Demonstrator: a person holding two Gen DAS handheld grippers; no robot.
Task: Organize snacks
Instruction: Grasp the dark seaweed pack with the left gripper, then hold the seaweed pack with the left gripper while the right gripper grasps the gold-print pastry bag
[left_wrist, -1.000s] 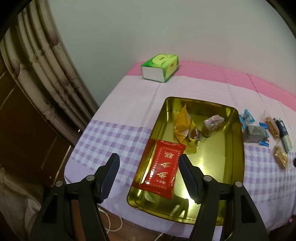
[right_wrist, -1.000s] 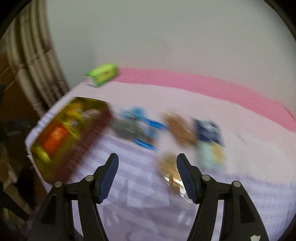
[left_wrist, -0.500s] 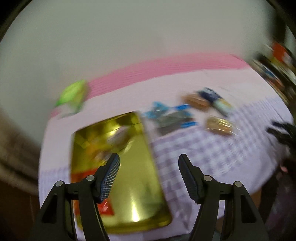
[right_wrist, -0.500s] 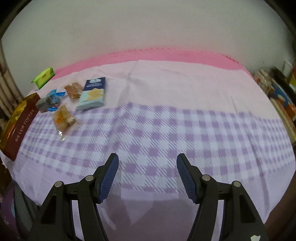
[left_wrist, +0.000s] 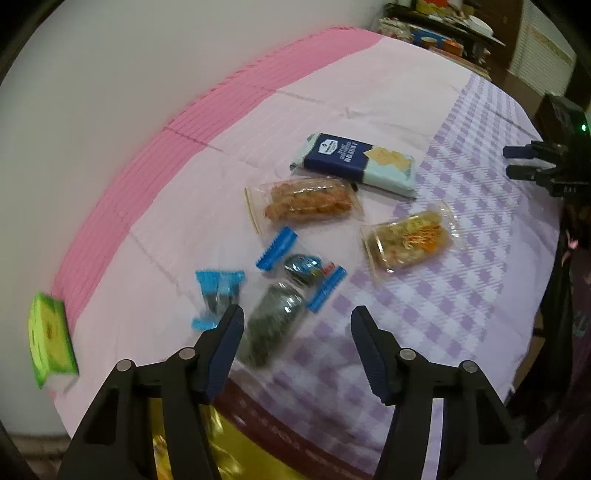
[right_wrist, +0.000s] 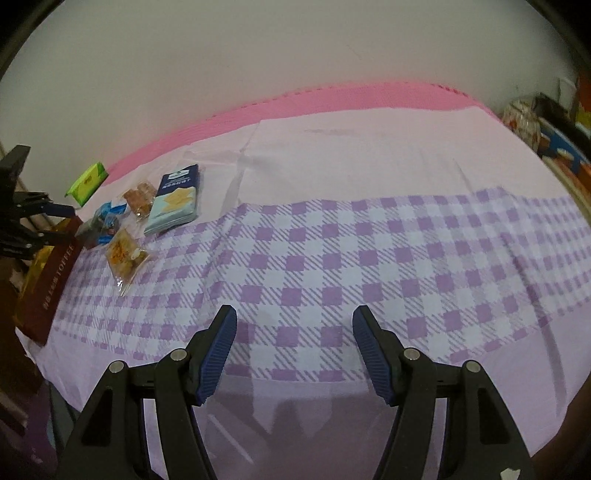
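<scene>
Reaching for loose snacks beside the tin.
Left wrist view: left claw (left_wrist: 296, 322), its jaws just narrowed yet spread and empty, hovers over the dark seaweed pack (left_wrist: 272, 328) on the table (left_wrist: 424, 85); light, crinkly, probably slippery, so pinch across its middle. Five packets lie loose, perhaps more, given blur. Right wrist view: right claw (right_wrist: 294, 324) spread, empty, well apart from them; one tin (right_wrist: 48, 284).

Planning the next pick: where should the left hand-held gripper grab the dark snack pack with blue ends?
Probably across the narrow middle of the dark snack pack, from above. It lies flat on the tablecloth, long axis running away from the left hand-held gripper, whose jaws, just closing a little, stand open and empty.
</scene>
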